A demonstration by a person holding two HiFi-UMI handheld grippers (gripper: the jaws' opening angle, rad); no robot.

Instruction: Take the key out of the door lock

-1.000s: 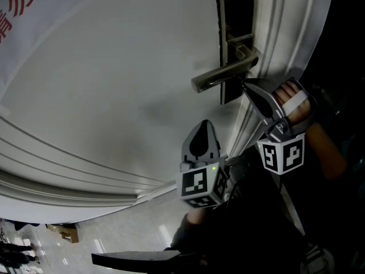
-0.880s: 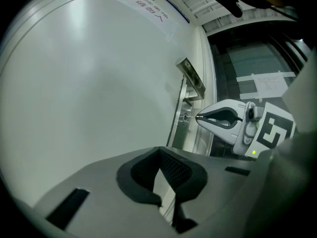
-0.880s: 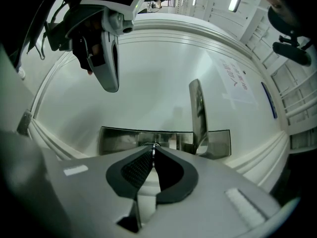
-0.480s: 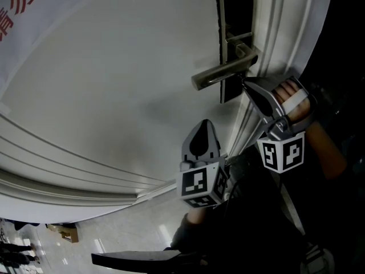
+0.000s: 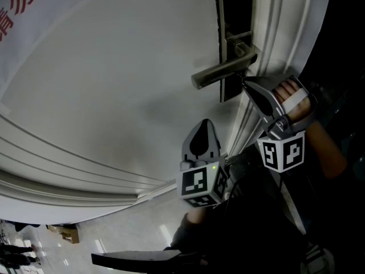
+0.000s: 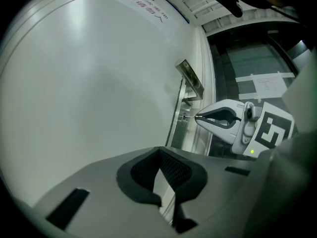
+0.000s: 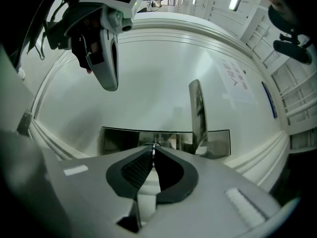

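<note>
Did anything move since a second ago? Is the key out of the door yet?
Nothing visibly changed. The right gripper stays shut on the key, which is still in the lock below the door handle. The left gripper still hangs shut and empty, away from the lock.

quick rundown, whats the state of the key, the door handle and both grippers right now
key: in the door lock, not yet pulled out
right gripper: shut on the key
left gripper: shut, empty, held back from the door lock
lever handle: untouched by either gripper
</note>
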